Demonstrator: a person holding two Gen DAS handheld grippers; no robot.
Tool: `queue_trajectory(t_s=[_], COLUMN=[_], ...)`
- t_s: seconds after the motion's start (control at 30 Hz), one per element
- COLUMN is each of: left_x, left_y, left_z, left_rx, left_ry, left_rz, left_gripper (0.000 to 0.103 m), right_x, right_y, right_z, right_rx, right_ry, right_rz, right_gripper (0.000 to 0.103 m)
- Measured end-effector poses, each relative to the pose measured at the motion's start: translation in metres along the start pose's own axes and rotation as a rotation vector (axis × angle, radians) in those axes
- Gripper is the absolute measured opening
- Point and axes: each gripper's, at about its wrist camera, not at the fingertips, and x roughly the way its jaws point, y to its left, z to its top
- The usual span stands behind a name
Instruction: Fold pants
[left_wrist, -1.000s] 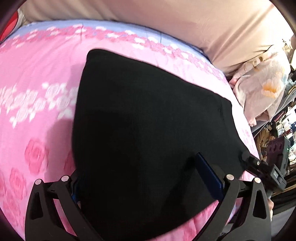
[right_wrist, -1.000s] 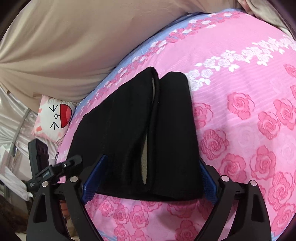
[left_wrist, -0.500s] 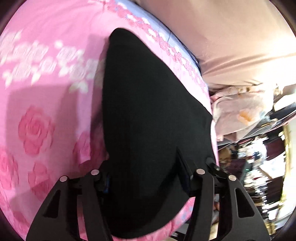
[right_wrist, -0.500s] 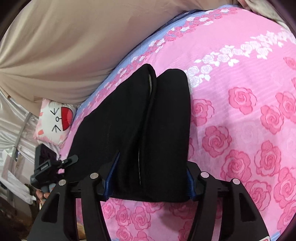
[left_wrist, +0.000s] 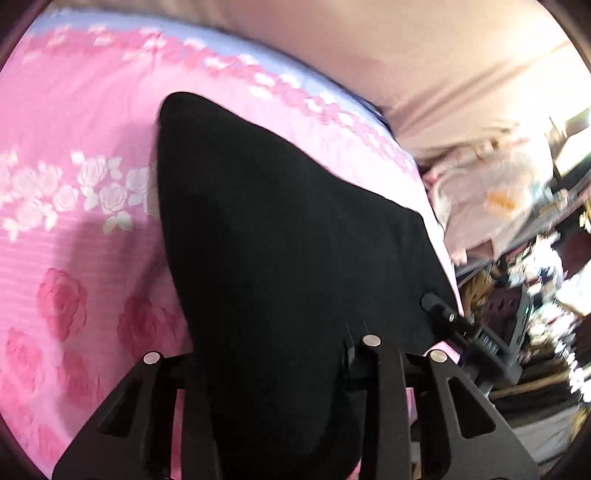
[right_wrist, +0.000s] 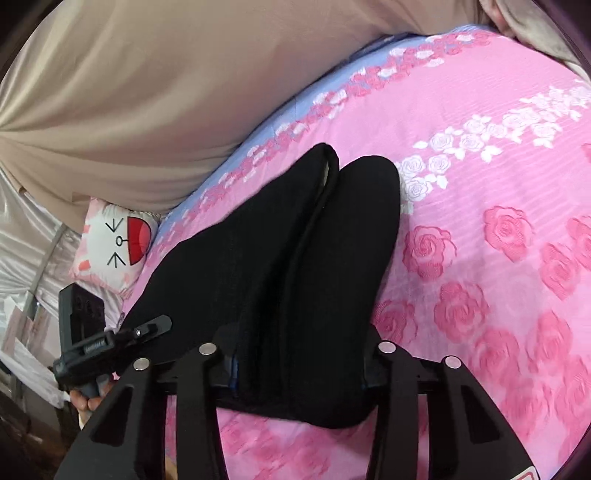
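Across bed: pink rose-print bedspread (right_wrist: 498, 206) fills both views; beige fabric backdrop (right_wrist: 147, 92) sits behind it.
Pants: black knit pants (right_wrist: 295, 277) lie on the bedspread, already folded into a long flat strip; right view shows two leg ends side by side at the far end, with a narrow gap between them. Near edge sits at both grippers.
Change: both sets of jaws have just been closing, from wide apart around the fabric to pinched in on it. Near edge now bunches up between them instead of lying flat.
Left gripper (left_wrist: 275, 369): jaws narrowed onto a thick hump of black cloth; looks like a grip.
Right gripper (right_wrist: 299, 363): jaws narrowed onto the near end of both legs; cloth gathered between the blue pads, also looks gripped.
Meaning: my read is grasp done, next is lifting the near edge and carrying it toward the far end for the next fold. Risk: bunched layers slip unevenly.
Small stuff: cat-face pillow (right_wrist: 114, 243) off the bed's far left edge.
Hidden: left pads buried in black cloth, contact line not visible. Left view is motion-blurred, clutter at right unreadable. Waistband not identifiable.
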Motion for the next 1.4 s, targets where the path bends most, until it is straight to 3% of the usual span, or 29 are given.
queue_trajectory(t_s=[0.17, 0.27, 0.37, 0.47, 0.63, 0.73, 0.83, 0.97, 1.03, 1.07, 1.1, 1.13, 1.17, 1.2, 1.23, 1.27, 1.3, 1.33, 1.4], left_x=[-0.033, -0.037, -0.043, -0.062, -0.099, -0.119, -0.118, -0.054, -0.007, 0.029, 0.053, 0.071, 0.070, 0.056, 0.045, 0.024, 0.003, -0.007, -0.025], left_y=[-0.010, 0.001, -0.001, -0.019, -0.047, -0.064, -0.068, -0.034, 0.005, 0.034, 0.056, 0.077, 0.098, 0.107, 0.110, 0.110, 0.106, 0.101, 0.077], left_z=[-0.025, -0.047, -0.051, -0.034, 0.025, 0.068, 0.114, 0.180, 0.197, 0.204, 0.207, 0.207, 0.202, 0.197, 0.196, 0.194, 0.192, 0.194, 0.205], left_rx=[-0.004, -0.033, -0.036, 0.020, 0.139, 0.223, 0.275, 0.242, 0.206, 0.161, 0.123, 0.085, 0.033, -0.012, -0.031, -0.046, -0.047, -0.032, 0.023], left_ry=[0.071, 0.115, 0.103, 0.052, -0.085, -0.215, -0.321, -0.335, -0.305, -0.264, -0.224, -0.171, -0.171, -0.204, -0.211, -0.250, -0.309, -0.337, -0.398], left_rz=[-0.054, -0.038, -0.042, -0.068, -0.092, -0.072, -0.047, 0.031, 0.079, 0.167, 0.260, 0.336, 0.251, 0.214, 0.223, 0.247, 0.251, 0.252, 0.289], left_gripper=[0.031, 0.031, 0.031, 0.031, 0.031, 0.031, 0.033, 0.038, 0.045, 0.058, 0.059, 0.062, 0.067, 0.073, 0.073, 0.072, 0.073, 0.075, 0.083], right_x=[-0.034, -0.030, -0.035, -0.050, -0.059, -0.048, -0.016, 0.071, 0.133, 0.163, 0.180, 0.176, 0.162, 0.149, 0.126, 0.110, 0.101, 0.095, 0.104], right_y=[0.014, 0.011, 0.017, 0.045, 0.096, 0.117, 0.113, 0.070, 0.028, 0.001, -0.024, -0.039, -0.050, -0.051, -0.046, -0.039, -0.031, -0.015, 0.028], right_z=[-0.027, -0.047, -0.049, -0.025, 0.048, 0.098, 0.148, 0.193, 0.202, 0.204, 0.203, 0.200, 0.198, 0.198, 0.199, 0.200, 0.202, 0.209, 0.222], right_rx=[-0.022, 0.001, 0.012, -0.070, -0.251, -0.333, -0.352, -0.314, -0.264, -0.210, -0.141, -0.081, -0.018, -0.015, -0.051, -0.086, -0.108, -0.148, -0.252], right_ry=[0.028, 0.072, 0.054, -0.002, -0.144, -0.230, -0.274, -0.244, -0.144, -0.060, 0.010, -0.011, -0.042, -0.074, -0.149, -0.205, -0.221, -0.217, -0.180], right_rz=[0.013, -0.024, 0.005, 0.032, 0.062, 0.089, 0.112, 0.098, 0.025, -0.054, -0.116, -0.006, 0.021, -0.041, -0.153, -0.171, -0.154, -0.102, -0.056], right_gripper=[0.040, 0.040, 0.040, 0.039, 0.039, 0.040, 0.040, 0.046, 0.056, 0.056, 0.057, 0.056, 0.056, 0.059, 0.061, 0.061, 0.056, 0.028, 0.003])
